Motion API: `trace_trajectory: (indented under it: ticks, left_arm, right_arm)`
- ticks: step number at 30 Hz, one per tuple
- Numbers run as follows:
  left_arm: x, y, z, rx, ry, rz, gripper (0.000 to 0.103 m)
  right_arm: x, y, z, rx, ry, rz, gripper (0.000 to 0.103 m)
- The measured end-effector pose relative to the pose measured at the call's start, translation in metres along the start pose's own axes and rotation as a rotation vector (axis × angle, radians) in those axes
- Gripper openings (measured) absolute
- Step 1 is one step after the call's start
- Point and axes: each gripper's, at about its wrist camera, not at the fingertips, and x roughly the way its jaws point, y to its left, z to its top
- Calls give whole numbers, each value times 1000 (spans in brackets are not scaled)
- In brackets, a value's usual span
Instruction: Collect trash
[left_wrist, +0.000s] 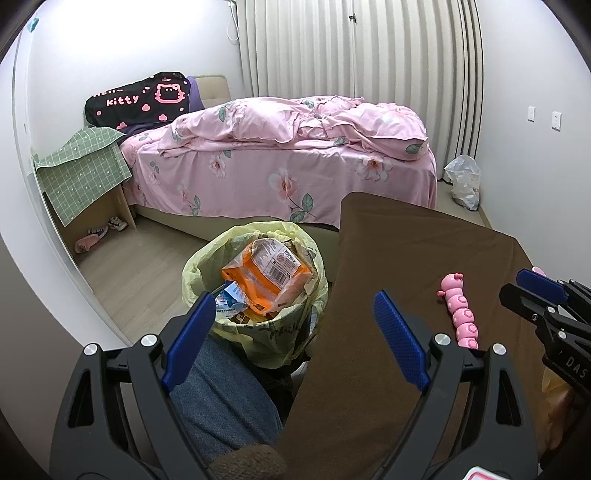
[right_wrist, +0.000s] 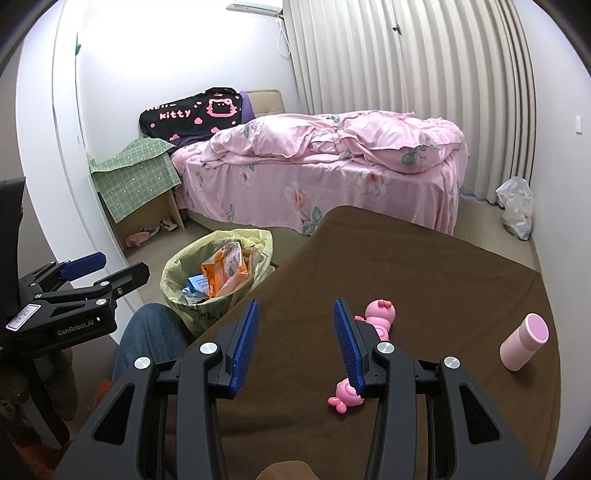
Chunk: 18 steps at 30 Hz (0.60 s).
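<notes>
Blue-padded fingers of the left gripper (left_wrist: 295, 332) stand wide apart with nothing between them, above the gap where a denim-clad knee (left_wrist: 221, 391) meets the edge of the brown cloth (left_wrist: 406, 258) covering the table. Just past the fingertips stands the trash bin (left_wrist: 195, 269), lined with a yellow bag and set on the floor against the table's left edge. Inside it lie an orange snack wrapper (left_wrist: 258, 280) and a blue-and-white wrapper (left_wrist: 231, 299).

On the right, the right gripper (right_wrist: 295, 341) hangs over the brown cloth, its jaws moderately open and holding nothing. A pink caterpillar toy (right_wrist: 380, 314) lies on the cloth, partly hidden behind the right finger. A pink cup (right_wrist: 524, 341) lies on its side farther right, well apart from the toy.

Behind, a bed with pink floral bedding (left_wrist: 280, 147) fills the room, and a clear plastic bag (left_wrist: 463, 181) sits in the far corner.
</notes>
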Motion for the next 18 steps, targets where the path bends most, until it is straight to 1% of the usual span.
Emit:
trace_trajectory:
  ticks: [18]
  left_arm:
    - [-1,1,1,7,-9,-2,84]
  right_arm:
    - [-1,-2,0,3,-2,-4,40]
